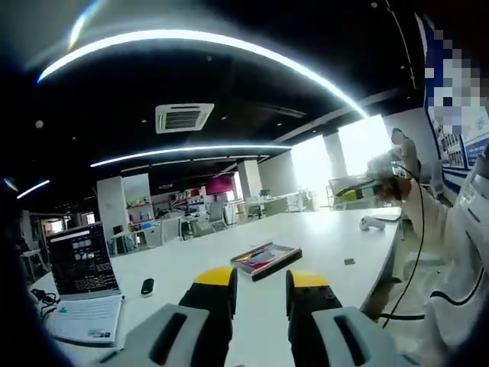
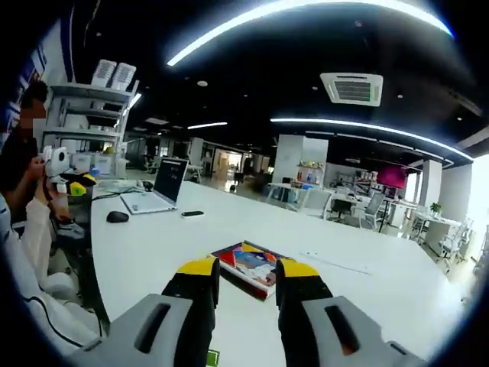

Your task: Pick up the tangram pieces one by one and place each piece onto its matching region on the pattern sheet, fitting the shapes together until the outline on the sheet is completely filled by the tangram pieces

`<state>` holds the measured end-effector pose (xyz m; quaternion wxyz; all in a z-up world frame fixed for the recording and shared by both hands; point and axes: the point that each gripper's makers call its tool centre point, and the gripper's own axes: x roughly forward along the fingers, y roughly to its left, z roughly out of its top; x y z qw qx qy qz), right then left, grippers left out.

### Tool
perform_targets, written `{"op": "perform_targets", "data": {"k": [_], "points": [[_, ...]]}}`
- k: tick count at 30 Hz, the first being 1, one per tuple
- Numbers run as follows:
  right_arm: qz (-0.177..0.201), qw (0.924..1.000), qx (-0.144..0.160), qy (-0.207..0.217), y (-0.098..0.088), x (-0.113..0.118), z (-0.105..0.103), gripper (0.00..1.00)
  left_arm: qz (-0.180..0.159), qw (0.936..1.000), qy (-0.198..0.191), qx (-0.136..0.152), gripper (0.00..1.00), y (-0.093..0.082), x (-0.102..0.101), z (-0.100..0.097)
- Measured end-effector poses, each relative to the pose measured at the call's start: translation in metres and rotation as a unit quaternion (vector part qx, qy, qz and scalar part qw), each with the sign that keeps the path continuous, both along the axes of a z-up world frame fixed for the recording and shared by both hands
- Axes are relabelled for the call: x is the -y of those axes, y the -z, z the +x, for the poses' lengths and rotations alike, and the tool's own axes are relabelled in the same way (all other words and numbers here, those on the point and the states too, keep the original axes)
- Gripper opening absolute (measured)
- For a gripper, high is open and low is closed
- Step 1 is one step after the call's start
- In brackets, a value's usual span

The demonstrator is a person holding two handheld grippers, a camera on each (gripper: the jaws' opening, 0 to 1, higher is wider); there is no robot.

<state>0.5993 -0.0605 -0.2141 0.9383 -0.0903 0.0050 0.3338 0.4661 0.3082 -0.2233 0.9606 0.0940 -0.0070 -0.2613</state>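
Across the long white office table [image 2: 359, 287], the flat dark tray of coloured tangram pieces [image 2: 250, 267] lies just beyond the right gripper [image 2: 243, 279], its parted jaws empty, while the left gripper [image 1: 260, 287], likewise parted and empty, sees it [image 1: 266, 258] farther off.

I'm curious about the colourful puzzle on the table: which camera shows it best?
The right gripper view: the tangram tray lies close beyond the jaws, its coloured pieces facing the camera. In the left gripper view the tray is farther off and seen flatter.
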Motion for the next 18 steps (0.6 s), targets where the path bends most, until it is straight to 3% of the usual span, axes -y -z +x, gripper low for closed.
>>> {"op": "perform_targets", "data": {"k": [7,9,10,15,18], "points": [[0.014,0.9988,0.044,-0.014,-0.010,0.000,-0.023,0.31,-0.017,0.9998,0.003,0.009,0.28,-0.007,0.004,0.000],[-0.017,0.9989,0.035,-0.029,-0.002,-0.006,-0.027,0.31,-0.023,0.9997,0.005,0.012,0.28,-0.010,0.005,0.000],[-0.026,0.9979,0.050,-0.031,-0.005,-0.007,-0.030,0.31,-0.024,0.9996,0.005,0.014,0.28,-0.011,0.006,0.001],[-0.008,0.9973,0.066,-0.031,-0.019,-0.006,-0.035,0.31,-0.027,0.9995,0.005,0.014,0.28,-0.012,0.009,0.003],[0.012,0.9980,0.056,-0.027,-0.020,-0.001,-0.031,0.31,-0.027,0.9995,0.008,0.015,0.28,-0.012,0.011,0.002]]}}
